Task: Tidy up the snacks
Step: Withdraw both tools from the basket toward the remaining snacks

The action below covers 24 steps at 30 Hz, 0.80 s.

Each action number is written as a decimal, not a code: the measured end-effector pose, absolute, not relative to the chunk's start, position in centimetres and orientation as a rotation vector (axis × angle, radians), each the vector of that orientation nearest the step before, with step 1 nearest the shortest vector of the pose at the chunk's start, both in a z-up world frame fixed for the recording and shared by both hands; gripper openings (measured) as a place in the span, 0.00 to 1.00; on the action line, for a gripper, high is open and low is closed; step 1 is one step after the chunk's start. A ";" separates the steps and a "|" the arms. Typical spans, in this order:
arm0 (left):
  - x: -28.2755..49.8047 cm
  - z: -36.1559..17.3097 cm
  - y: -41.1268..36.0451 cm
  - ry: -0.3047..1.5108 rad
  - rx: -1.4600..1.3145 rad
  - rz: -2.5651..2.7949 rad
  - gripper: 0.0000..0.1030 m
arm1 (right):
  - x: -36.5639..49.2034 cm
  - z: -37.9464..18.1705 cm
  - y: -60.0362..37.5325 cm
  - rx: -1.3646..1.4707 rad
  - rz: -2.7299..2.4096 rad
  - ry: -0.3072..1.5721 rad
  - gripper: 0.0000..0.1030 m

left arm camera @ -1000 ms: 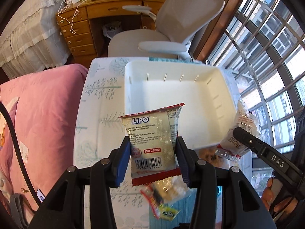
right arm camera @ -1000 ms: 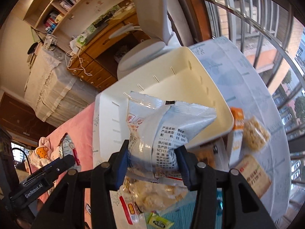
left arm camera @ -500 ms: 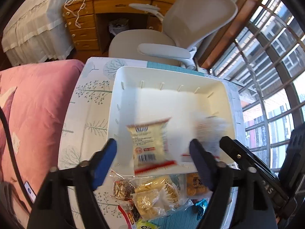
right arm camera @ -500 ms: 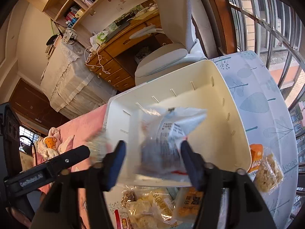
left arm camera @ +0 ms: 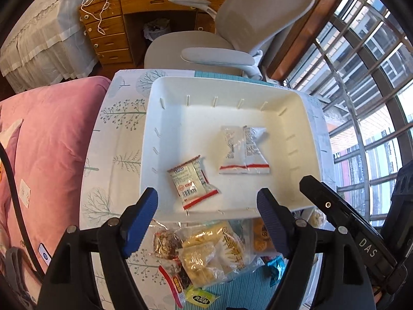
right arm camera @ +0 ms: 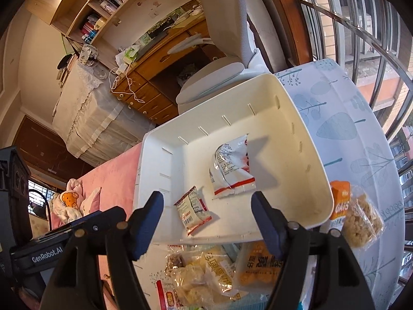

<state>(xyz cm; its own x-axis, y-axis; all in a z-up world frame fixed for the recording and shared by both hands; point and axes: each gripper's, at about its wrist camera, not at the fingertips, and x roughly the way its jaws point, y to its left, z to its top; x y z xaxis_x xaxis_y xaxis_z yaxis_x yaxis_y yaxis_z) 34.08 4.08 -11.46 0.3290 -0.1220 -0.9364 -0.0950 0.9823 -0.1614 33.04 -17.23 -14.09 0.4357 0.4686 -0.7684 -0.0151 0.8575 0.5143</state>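
Looking from the left wrist, the left gripper (left arm camera: 207, 209) gapes wide and empty above the white bin (left arm camera: 313, 139), where a small cracker packet (left arm camera: 192, 180) and a silver pouch (left arm camera: 245, 152) lie apart. From the right wrist, the right gripper (right arm camera: 207, 213) also spreads wide, empty, over the same bin (right arm camera: 316, 160); loose snacks (right arm camera: 206, 271) sit just beside its near wall.

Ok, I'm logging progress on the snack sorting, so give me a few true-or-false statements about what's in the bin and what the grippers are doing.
1. Two packets lie in the white bin: the Lipo packet and the silver packet. True.
2. The left gripper grips the Lipo packet. False: it is open, holding nothing.
3. The right gripper is open. True.
4. The bin holds every snack. False: the pile of snacks lies on the table outside it.
5. The two packets overlap. False: they lie apart.
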 end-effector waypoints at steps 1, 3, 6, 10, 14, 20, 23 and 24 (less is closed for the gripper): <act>33.8 -11.4 4.1 1.235 -0.200 -0.023 0.76 | 32.7 -14.1 -17.3 0.472 0.312 1.086 0.69; 32.7 -11.1 4.2 1.228 -0.199 -0.038 0.76 | 31.8 -13.9 -17.3 0.467 0.303 1.085 0.69; 31.1 -10.8 4.6 1.220 -0.207 -0.070 0.76 | 30.1 -13.7 -17.2 0.463 0.289 1.080 0.69; 28.1 -10.6 5.6 1.216 -0.203 -0.094 0.76 | 27.4 -13.8 -17.1 0.491 0.250 1.085 0.69; 24.7 -10.8 6.7 1.224 -0.198 -0.115 0.76 | 24.0 -13.9 -16.9 0.507 0.197 1.091 0.69; 20.2 -11.4 7.9 1.248 -0.197 -0.158 0.76 | 19.0 -14.0 -16.8 0.507 0.135 1.083 0.69; 18.5 -11.8 8.3 1.255 -0.193 -0.178 0.76 | 16.5 -13.9 -17.0 0.500 0.098 1.073 0.69; 18.0 -11.9 8.5 1.258 -0.194 -0.184 0.76 | 15.6 -13.9 -17.1 0.494 0.077 1.069 0.69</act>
